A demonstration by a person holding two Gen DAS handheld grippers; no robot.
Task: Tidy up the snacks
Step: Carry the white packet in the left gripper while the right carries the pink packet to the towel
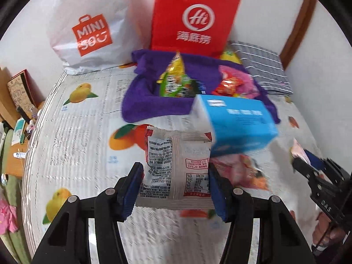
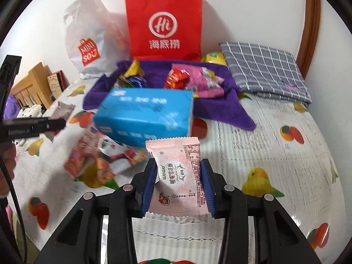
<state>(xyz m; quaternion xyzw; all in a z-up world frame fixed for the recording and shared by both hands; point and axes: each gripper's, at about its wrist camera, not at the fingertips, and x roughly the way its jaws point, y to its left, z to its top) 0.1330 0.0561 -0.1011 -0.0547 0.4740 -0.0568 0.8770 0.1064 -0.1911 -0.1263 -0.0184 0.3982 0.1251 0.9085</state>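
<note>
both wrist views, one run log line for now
left tool: grips white packet | right tool: grips pink packet | purple cloth: holds snacks

The print on the blue box [image 2: 144,115] is smeared by blur and cannot be read. The loose packets [image 2: 103,158] beside it are blurred too, their labels lost. In the left wrist view the right gripper [image 1: 308,173] is cut off by the edge, its jaws unseen.

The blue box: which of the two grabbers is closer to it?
Left, though only by a little. The left gripper sits just in front of the blue box, its white packet almost beneath it. The right gripper holds a pink packet slightly further back.
</note>
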